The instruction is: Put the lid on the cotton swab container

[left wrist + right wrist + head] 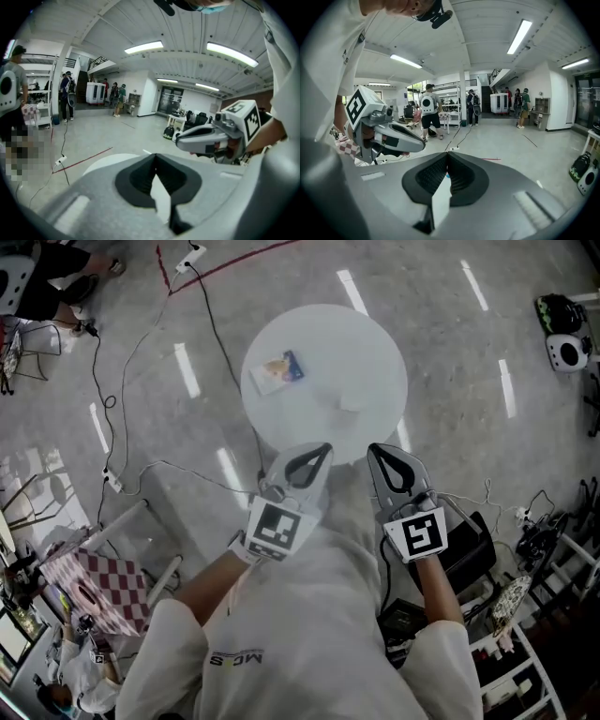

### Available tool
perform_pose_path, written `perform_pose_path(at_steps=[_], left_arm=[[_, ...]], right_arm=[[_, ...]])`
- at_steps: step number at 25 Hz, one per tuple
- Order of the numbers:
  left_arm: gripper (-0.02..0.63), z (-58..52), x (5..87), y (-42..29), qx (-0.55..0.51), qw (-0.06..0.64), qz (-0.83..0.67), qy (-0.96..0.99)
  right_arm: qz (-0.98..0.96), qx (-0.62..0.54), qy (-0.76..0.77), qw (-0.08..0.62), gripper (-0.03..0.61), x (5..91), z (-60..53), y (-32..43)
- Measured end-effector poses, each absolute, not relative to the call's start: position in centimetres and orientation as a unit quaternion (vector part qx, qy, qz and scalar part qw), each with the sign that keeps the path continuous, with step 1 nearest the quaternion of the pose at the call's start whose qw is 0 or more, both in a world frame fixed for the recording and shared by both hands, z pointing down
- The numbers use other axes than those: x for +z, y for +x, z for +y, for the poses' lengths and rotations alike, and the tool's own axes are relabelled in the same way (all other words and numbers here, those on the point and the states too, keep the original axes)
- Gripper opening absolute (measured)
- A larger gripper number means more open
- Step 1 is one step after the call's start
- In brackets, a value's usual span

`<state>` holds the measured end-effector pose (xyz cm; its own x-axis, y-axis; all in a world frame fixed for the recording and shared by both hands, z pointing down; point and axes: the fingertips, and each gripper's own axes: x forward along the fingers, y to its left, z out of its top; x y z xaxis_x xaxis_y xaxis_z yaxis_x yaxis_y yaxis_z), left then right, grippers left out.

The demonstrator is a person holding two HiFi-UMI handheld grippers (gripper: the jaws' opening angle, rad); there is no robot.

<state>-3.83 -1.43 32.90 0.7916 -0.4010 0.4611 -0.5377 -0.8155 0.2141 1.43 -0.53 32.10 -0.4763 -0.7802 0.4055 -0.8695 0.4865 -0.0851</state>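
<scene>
Polished grey floor (450,343) surrounds a round white counter (375,343) in the head view, and black cables (103,399) trail over the floor at 9 o'clock. On the counter, the cotton swab container (278,371) lies toward its 9 o'clock side, well apart from both claws. A faint pale shape (351,402) sits near the counter's middle, too washed out to identify. The left claw (326,446) and right claw (373,448) hang side by side over the counter's 6 o'clock edge, tips pointing toward 12 o'clock.

In the left gripper view, the left claw (154,156) is clenched, its jaw tips meeting with nothing between them. The white counter (105,163) shows beyond them. The right claw (180,139) floats at 2 o'clock, and people (65,96) stand far off at 10 o'clock.

In the right gripper view, the right claw (446,154) is likewise clenched on nothing. The left claw (421,144) sits at 9 o'clock, and strip lights (520,36) cross the ceiling.
</scene>
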Motion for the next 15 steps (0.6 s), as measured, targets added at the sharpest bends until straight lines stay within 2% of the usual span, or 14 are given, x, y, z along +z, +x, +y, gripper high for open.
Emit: perform_pose_path(at_steps=[15], left_arm=[[0.000, -3.4, 41.4, -0.9, 0.230, 0.196, -0.282, 0.910]], right_arm=[[-0.849, 0.155, 0.470, 0.185, 0.000, 41.1, -4.1, 3.0]])
